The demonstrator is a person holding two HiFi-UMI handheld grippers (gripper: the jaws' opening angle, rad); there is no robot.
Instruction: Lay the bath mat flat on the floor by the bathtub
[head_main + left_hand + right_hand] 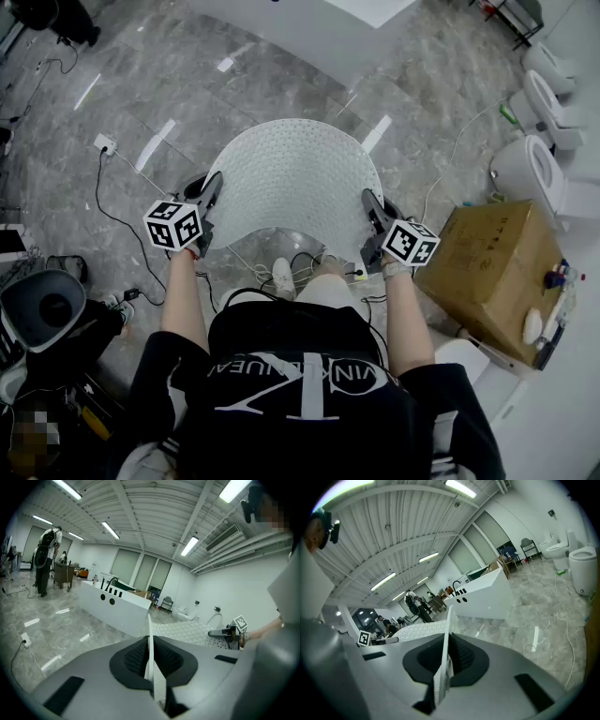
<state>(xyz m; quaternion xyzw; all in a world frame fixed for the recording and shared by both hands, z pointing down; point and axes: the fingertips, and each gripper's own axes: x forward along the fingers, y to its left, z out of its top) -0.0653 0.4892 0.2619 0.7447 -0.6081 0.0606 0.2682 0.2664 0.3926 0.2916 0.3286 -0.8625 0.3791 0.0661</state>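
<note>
A white, bumpy bath mat point(289, 183) hangs stretched between my two grippers above the grey marble floor, bowed upward in the middle. My left gripper point(210, 192) is shut on the mat's left edge point(149, 644), which runs edge-on between its jaws. At the mat's right side my right gripper point(371, 208) is shut on its edge point(446, 644). The white bathtub point(309, 21) stands ahead at the top of the head view; its side wall point(115, 605) with two round holes shows in the left gripper view, and the tub point(480, 601) also shows in the right gripper view.
A cardboard box point(497, 262) sits at the right, with toilets point(539, 169) beyond it. Cables and a power strip point(105, 143) lie on the floor at left, more cables point(300, 267) by the person's feet. A black-and-white seat point(42, 309) stands at lower left. People point(46, 559) stand in the distance.
</note>
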